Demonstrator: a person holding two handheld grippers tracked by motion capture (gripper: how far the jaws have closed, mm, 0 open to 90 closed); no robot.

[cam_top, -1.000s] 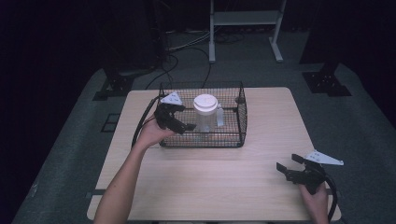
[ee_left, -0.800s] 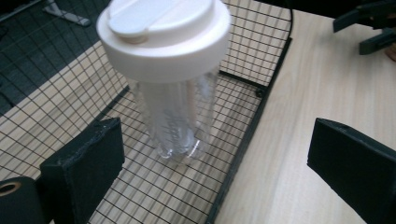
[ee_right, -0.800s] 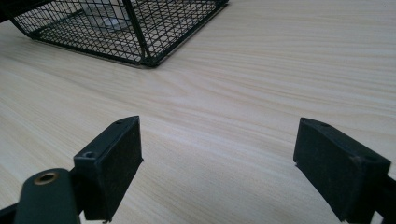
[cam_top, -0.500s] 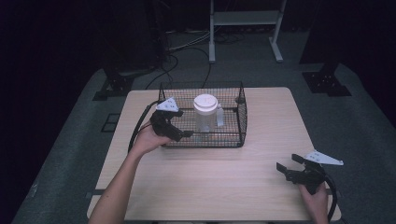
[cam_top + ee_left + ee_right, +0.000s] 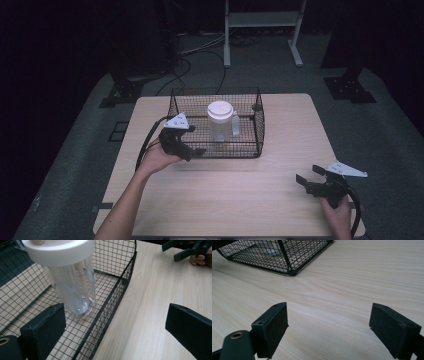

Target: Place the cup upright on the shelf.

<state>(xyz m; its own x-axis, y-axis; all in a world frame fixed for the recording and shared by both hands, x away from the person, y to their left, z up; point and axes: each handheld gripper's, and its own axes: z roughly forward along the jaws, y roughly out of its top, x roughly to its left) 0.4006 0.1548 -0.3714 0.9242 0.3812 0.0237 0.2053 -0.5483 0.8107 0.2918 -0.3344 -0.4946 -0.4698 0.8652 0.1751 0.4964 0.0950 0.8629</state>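
Inside basket (image 5: 260, 125), clear white-lidded jar (image 5: 220, 122)

Worktop (image 5: 240, 195): pale wood-grain board with rounded corners, standing on a dark grey floor (image 5: 75, 165).
Directly on worktop: one black wire basket (image 5: 257, 125), set toward the far edge, slightly left of centre.
Basket contents: clear jar (image 5: 220, 131) with white lid, upright on the basket's mesh bottom.
Near half of worktop: bare wood showed.
Basket base: flat on the board, no tilt seen.
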